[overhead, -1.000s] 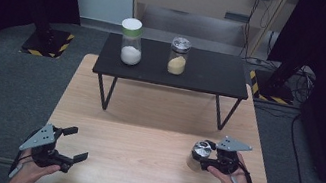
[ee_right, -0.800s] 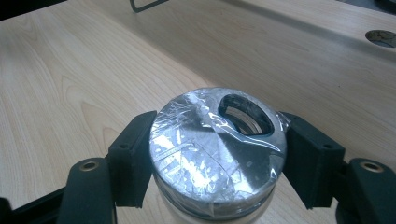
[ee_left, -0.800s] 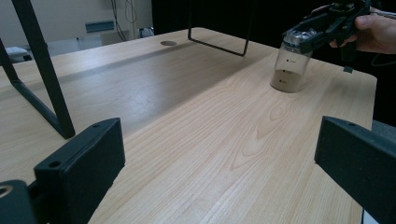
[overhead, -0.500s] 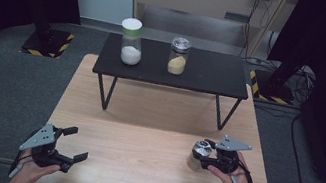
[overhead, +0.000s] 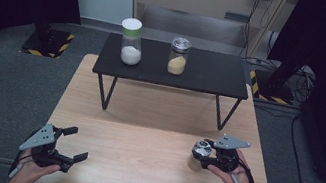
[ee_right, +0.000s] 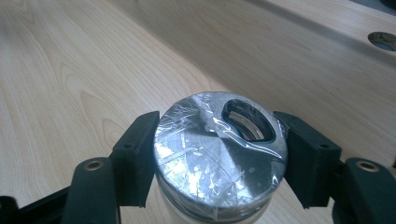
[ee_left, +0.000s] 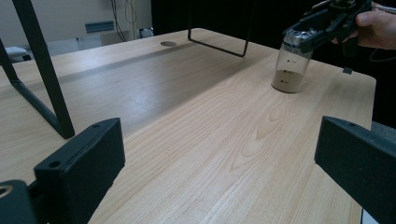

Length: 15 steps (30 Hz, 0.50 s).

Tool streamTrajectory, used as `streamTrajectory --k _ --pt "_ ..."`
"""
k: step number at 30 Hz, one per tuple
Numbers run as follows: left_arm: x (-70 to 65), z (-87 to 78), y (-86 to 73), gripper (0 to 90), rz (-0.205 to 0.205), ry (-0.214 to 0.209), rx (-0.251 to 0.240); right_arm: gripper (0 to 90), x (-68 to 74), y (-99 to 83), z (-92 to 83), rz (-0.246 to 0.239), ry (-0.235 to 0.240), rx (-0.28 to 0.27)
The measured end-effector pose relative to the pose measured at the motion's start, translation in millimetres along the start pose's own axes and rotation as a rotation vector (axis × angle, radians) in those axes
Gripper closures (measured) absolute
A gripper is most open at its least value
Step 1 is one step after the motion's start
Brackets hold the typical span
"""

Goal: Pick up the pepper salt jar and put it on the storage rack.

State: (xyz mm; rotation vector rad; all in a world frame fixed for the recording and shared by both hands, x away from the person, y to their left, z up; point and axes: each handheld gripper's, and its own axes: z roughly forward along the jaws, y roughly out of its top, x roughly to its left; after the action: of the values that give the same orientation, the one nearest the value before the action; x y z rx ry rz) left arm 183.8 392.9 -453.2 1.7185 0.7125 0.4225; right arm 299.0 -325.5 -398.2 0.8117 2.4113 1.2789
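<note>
silver-capped jar stands upright on the wooden table, near its right front corner, with a little brown powder at the bottom. the right gripper has just closed its jaws on the cap, one pad pressed on each side. the left gripper rests near the left front corner, jaws spread wide and holding nothing. the grasp looks done; the next move likely calls for a straight, steady lift, perhaps toward the black shelf beside the two other jars.

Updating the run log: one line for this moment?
right gripper: shut on jar lid | left gripper: open, idle | jar: upright on table
</note>
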Motion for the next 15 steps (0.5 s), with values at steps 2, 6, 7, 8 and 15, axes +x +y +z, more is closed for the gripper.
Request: streamTrajectory --k 2,6,7,8,15 --pt "-0.1 0.1 0.2 0.4 0.001 0.000 0.001 35.2 -1.3 3.0 -1.5 -0.005 0.007 0.002" --pt "0.0 0.1 0.2 0.4 0.000 -0.001 0.001 35.2 -3.8 10.1 -5.2 -0.016 0.020 -0.001" --pt "0.1 0.1 0.1 0.4 -0.001 -0.001 0.001 35.2 -4.5 12.5 -6.2 -0.020 0.024 0.000" --pt "0.0 0.1 0.1 0.4 -0.001 -0.001 0.001 35.2 -5.5 14.9 -7.2 -0.023 0.029 0.000" --pt "0.0 0.0 0.0 0.3 -0.003 -0.001 0.000 35.2 -10.3 30.9 -12.1 -0.047 0.059 -0.007"
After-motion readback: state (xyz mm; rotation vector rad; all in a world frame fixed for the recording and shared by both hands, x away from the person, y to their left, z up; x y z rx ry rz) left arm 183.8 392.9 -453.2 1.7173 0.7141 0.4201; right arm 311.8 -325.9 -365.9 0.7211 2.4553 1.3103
